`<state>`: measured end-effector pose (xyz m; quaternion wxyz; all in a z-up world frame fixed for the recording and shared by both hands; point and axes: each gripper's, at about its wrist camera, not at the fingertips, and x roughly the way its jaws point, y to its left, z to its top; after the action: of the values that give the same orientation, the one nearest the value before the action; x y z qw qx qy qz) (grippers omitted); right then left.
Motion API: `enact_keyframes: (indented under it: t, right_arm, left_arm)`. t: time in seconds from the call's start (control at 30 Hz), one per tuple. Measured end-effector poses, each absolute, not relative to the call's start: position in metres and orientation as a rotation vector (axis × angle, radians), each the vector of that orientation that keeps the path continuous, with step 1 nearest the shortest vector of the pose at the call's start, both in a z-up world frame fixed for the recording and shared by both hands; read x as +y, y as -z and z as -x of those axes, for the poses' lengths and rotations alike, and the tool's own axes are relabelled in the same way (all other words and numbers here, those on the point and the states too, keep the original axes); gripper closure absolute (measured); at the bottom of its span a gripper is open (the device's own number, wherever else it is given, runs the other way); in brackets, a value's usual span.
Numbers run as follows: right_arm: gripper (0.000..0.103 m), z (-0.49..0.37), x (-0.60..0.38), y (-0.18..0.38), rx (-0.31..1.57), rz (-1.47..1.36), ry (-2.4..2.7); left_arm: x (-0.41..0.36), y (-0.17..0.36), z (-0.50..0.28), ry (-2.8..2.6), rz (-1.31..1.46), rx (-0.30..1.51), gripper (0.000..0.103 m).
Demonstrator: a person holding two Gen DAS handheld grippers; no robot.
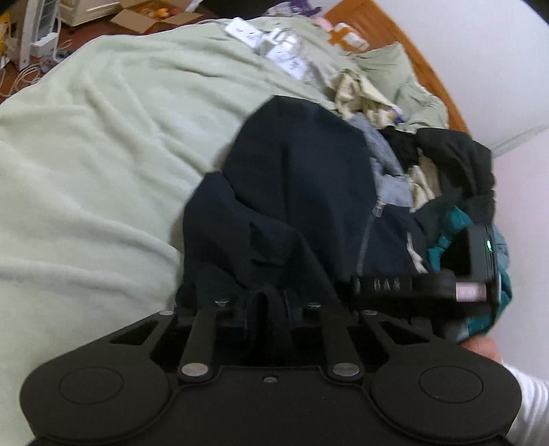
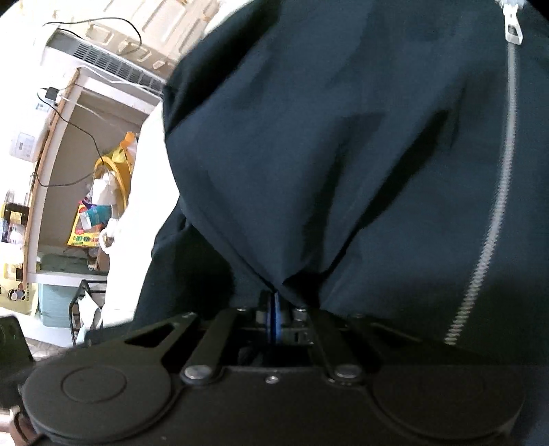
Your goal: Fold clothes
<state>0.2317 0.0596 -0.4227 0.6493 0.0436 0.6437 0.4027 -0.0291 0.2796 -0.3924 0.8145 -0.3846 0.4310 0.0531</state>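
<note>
I look across a bed under a pale green fleece blanket (image 1: 103, 144), its orange wooden frame (image 1: 442, 85) against a white wall (image 1: 497, 51); an open cardboard box (image 1: 151, 15) sits on the floor.

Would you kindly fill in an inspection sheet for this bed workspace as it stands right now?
Surface: bed under a rumpled pale green blanket.
Job's things: navy zip jacket, lifted off the bed, bunched.
Clutter: heap of clothes at the right; papers at the far end.
Grippers: left hand-held gripper has navy cloth between its fingers; right hand-held gripper shut on the jacket.
Cables: black cord at the shelves; white cords on the floor.
Surroundings: open cardboard box, shelves with packets, wooden bed frame.
</note>
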Motion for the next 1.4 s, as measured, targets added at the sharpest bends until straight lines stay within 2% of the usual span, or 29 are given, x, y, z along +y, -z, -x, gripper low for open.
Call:
enact_keyframes:
  t: [0.13,0.2,0.23,0.27,0.3,0.43,0.5,0.53,0.57,0.6,0.63,0.8,0.87,0.97,1.17,1.23,1.4]
  right_arm:
    - [0.096,-0.242,0.055,0.382,1.378,-0.093,-0.948]
    - [0.082,-0.246,0.058,0.360,1.356,-0.110,-1.014]
    - [0.052,-0.247,0.062,0.353,1.357,-0.126,-1.058]
    - [0.031,-0.245,0.070,0.347,1.362,-0.131,-1.112]
    - [0.030,-0.241,0.082,0.343,1.372,-0.124,-1.178]
    - [0.030,-0.222,0.126,0.357,1.448,-0.007,-1.272]
    - [0.035,-0.213,0.141,0.377,1.463,0.125,-1.223]
    - [0.044,-0.210,0.145,0.384,1.468,0.158,-1.206]
    - [0.062,-0.208,0.144,0.388,1.471,0.153,-1.201]
    - [0.072,-0.207,0.143,0.390,1.475,0.140,-1.209]
    - [0.095,-0.208,0.140,0.390,1.479,0.108,-1.224]
    - [0.098,-0.218,0.120,0.387,1.488,-0.089,-1.210]
    - [0.099,-0.223,0.113,0.387,1.494,-0.175,-1.194]
    - [0.099,-0.234,0.105,0.387,1.498,-0.320,-1.170]
    - [0.099,-0.259,0.104,0.393,1.441,-0.451,-1.093]
    - [0.099,-0.275,0.103,0.399,1.417,-0.515,-1.042]
    - [0.099,-0.290,0.115,0.417,1.431,-0.561,-0.993]
  left_arm:
    - [0.261,0.372,0.036,-0.084,0.713,0.897,0.089]
    - [0.256,0.366,0.038,-0.067,0.688,0.887,0.089]
    - [0.254,0.364,0.038,-0.059,0.676,0.885,0.089]
    - [0.251,0.362,0.038,-0.055,0.655,0.882,0.089]
    - [0.248,0.359,0.040,-0.049,0.629,0.874,0.090]
    - [0.239,0.349,0.051,0.001,0.603,0.844,0.090]
    - [0.238,0.346,0.056,0.010,0.585,0.839,0.090]
    - [0.238,0.347,0.059,0.008,0.574,0.845,0.090]
    - [0.237,0.347,0.061,0.006,0.567,0.848,0.090]
    - [0.238,0.348,0.062,0.004,0.564,0.852,0.090]
    - [0.237,0.350,0.063,0.000,0.561,0.859,0.090]
    - [0.255,0.347,0.075,-0.045,0.654,0.811,0.081]
    - [0.268,0.341,0.084,-0.078,0.676,0.776,0.066]
    - [0.285,0.333,0.101,-0.130,0.679,0.711,0.055]
    - [0.304,0.338,0.115,-0.052,0.705,0.707,0.051]
    - [0.307,0.342,0.117,-0.032,0.734,0.725,0.039]
    - [0.293,0.342,0.104,0.085,0.796,0.744,0.039]
